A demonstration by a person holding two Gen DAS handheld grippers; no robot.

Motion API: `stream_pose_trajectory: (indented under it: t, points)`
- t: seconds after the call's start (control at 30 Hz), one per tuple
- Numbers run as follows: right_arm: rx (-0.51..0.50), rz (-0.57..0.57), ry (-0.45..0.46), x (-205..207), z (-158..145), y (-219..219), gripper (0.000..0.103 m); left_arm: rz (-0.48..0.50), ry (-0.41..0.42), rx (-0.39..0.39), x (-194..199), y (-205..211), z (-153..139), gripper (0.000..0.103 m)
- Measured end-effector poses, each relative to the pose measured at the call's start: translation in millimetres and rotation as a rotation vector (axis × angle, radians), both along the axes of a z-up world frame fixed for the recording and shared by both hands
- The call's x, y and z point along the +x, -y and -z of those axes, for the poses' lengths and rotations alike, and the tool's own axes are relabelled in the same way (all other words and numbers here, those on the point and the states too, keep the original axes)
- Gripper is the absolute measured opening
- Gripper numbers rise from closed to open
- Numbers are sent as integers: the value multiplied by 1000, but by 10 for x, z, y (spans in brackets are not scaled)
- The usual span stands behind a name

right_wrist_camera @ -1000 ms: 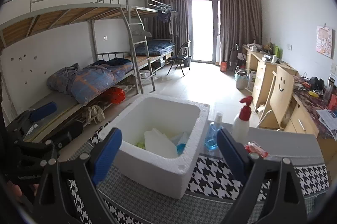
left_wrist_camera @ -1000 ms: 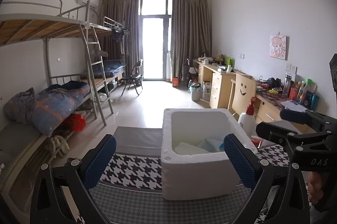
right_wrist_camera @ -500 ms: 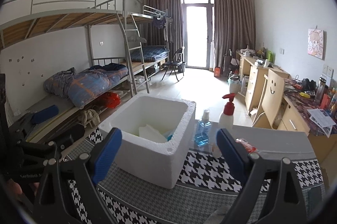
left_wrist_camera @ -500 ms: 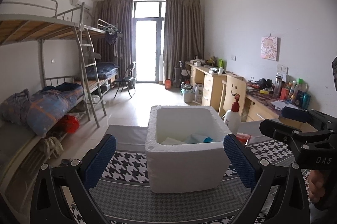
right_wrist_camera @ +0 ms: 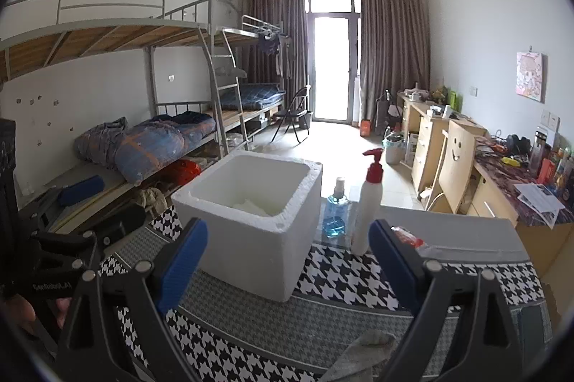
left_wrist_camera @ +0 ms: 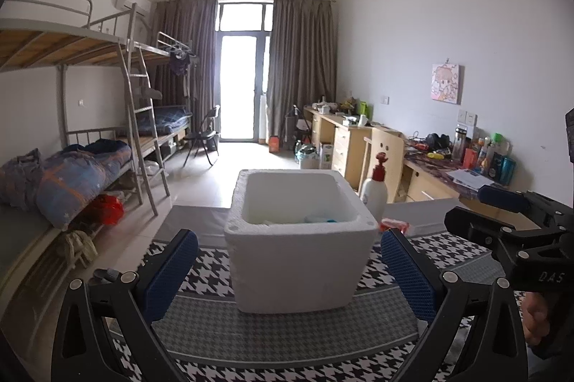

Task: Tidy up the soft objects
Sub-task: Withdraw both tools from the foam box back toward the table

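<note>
A big white foam box (left_wrist_camera: pixel 297 260) with no lid sits on a black-and-white houndstooth cloth (left_wrist_camera: pixel 287 331); all places here are told from this box. The left gripper (left_wrist_camera: pixel 287 274) with blue pads hangs in front of the box; its jaws are spread wide, wider than the box, and hold nothing. The right gripper (right_wrist_camera: pixel 287 260) with blue pads hangs in front of the box and to its right; its jaws are wide open too, and hold nothing. Inside the box, low down, lie some soft things (left_wrist_camera: pixel 315 220), white and light blue; what they are is too hidden to tell. A grey soft cloth (right_wrist_camera: pixel 358 353) lies in front of the box, near the bottom edge of the right view, between the right gripper's arms. Just right of the box stands a white pump bottle with a red top (right_wrist_camera: pixel 367 206); a clear bottle of blue liquid (right_wrist_camera: pixel 335 213) stands between it and the box; a small red packet (right_wrist_camera: pixel 407 235) lies further right.
</note>
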State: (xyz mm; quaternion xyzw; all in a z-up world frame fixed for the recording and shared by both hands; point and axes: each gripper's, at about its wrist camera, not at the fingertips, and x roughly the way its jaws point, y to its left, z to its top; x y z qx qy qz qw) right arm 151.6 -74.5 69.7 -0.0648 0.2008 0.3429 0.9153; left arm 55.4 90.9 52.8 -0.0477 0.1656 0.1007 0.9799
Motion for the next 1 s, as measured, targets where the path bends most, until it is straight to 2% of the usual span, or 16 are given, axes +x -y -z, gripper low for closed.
stream_pose_trajectory:
  t: [0.67, 1.0]
  points:
    - [7, 50, 11, -278, 215, 299, 94, 48, 16, -7, -164, 229, 220, 102]
    - [11, 122, 3, -324, 340, 526, 94, 110, 19, -17, -184, 367, 384, 102]
